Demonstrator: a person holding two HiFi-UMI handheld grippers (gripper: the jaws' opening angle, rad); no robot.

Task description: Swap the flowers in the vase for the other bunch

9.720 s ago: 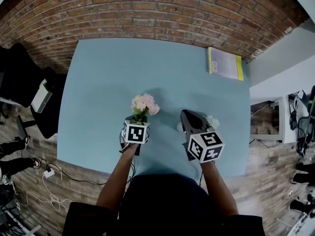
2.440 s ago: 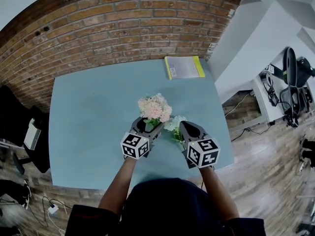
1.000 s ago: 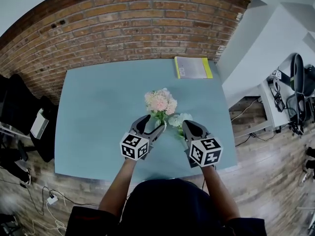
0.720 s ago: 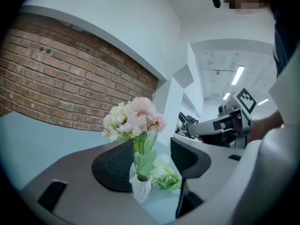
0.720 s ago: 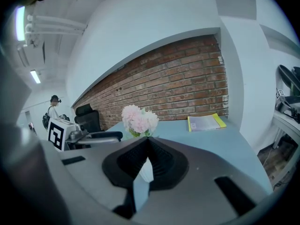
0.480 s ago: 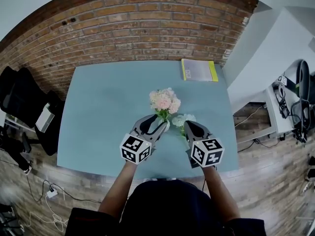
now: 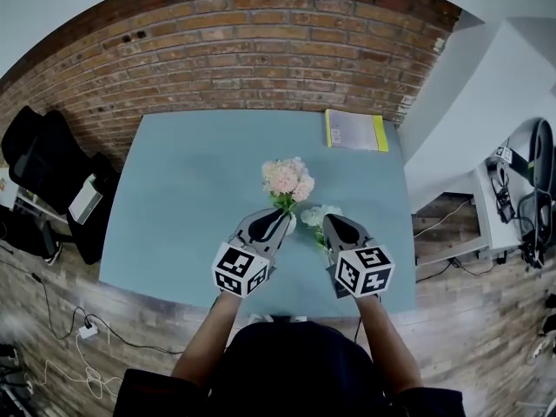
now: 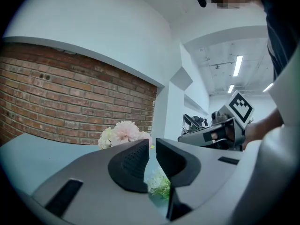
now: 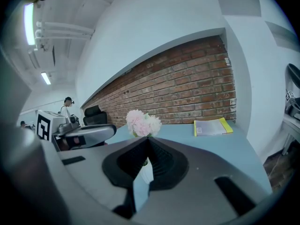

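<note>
Left gripper [image 8: 151,144] jaws have just been closing. A second ago they stood wide round the pink bunch [image 7: 287,179] stems; now only a slit is left. They look pinched on the stems just under the heads. Right gripper [image 9: 148,139] hasn't moved: jaws fully together, nothing seen between them in its own view. White bunch [image 7: 318,215] sits just beside its tip; can't tell if it's held.

Meaning: pink bunch looks gripped and ready to pull out. It stands over the vase [image 9: 143,173], stems running down toward the mouth; can't tell if they're clear of it. Swap not done, since the white bunch is outside the vase.

Count: two grippers, two bunches (one pink, one white), one vase, one table [image 7: 191,189], one booklet [image 7: 354,130] at its far edge.
</note>
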